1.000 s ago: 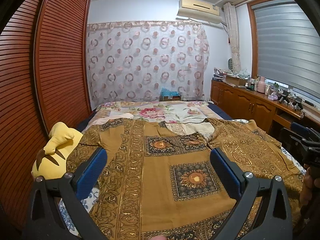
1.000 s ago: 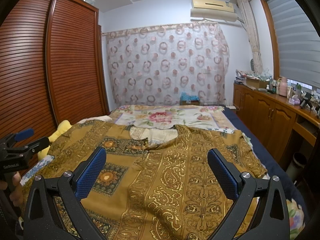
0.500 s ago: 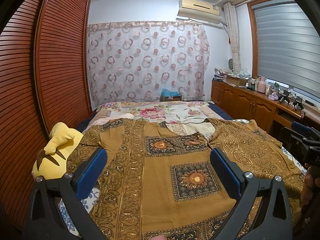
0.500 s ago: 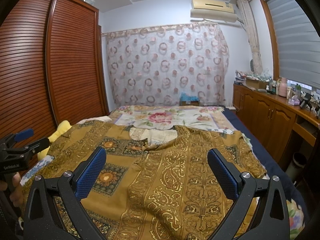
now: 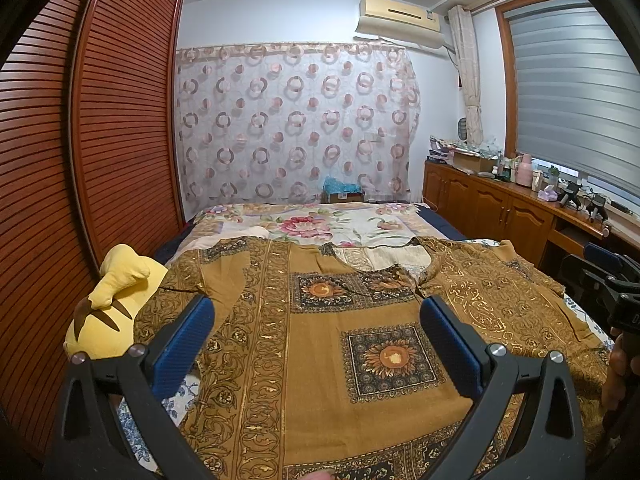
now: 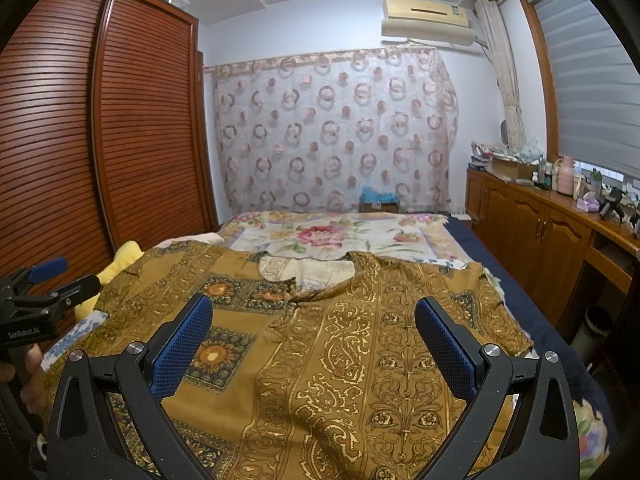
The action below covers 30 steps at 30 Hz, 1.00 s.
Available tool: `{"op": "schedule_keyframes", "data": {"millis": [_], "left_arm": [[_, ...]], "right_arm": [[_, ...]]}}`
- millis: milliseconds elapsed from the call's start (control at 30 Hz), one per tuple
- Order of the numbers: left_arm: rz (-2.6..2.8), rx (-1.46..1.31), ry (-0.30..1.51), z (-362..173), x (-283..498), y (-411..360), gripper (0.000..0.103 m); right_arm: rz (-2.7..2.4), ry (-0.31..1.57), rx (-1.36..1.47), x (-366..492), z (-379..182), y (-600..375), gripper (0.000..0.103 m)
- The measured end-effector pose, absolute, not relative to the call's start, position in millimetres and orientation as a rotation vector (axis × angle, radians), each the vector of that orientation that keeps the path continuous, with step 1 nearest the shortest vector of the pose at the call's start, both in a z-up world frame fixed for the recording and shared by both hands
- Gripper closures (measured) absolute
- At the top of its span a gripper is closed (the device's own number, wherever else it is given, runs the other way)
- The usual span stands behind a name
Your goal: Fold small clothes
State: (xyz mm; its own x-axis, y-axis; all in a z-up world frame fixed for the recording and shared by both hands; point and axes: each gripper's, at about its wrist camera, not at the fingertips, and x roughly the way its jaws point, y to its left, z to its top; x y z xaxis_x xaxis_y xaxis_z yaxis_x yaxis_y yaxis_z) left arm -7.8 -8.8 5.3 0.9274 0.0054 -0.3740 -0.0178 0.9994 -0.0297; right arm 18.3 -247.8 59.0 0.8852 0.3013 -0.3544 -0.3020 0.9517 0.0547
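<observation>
I see the garment (image 5: 320, 360) spread flat on the bed (image 5: 320, 220), unfolded; my left gripper (image 5: 316, 344) and right gripper (image 6: 312, 344) hover spread apart, empty. All folding remains.

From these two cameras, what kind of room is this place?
Most likely a home bedroom: a bed with a floral cover and a brown patterned garment spread on it, a louvred wooden wardrobe, and a wall air conditioner.
</observation>
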Motion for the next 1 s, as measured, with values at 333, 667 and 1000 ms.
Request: {"op": "schedule_keyframes", "data": {"millis": [333,667,1000], "left_arm": [[0.012,-0.033,0.382,6,-9,-9,0.000],[0.011,-0.032,0.382,6,-9,-9,0.000],[0.017,-0.029,0.402,4,-9,-5,0.000]], "right_arm": [[0.315,0.365,-0.003,18,60,-247,0.000],[0.316,0.365,-0.004,18,61,-245,0.000],[0.360,0.390,-0.009,24,58,-238,0.000]]}}
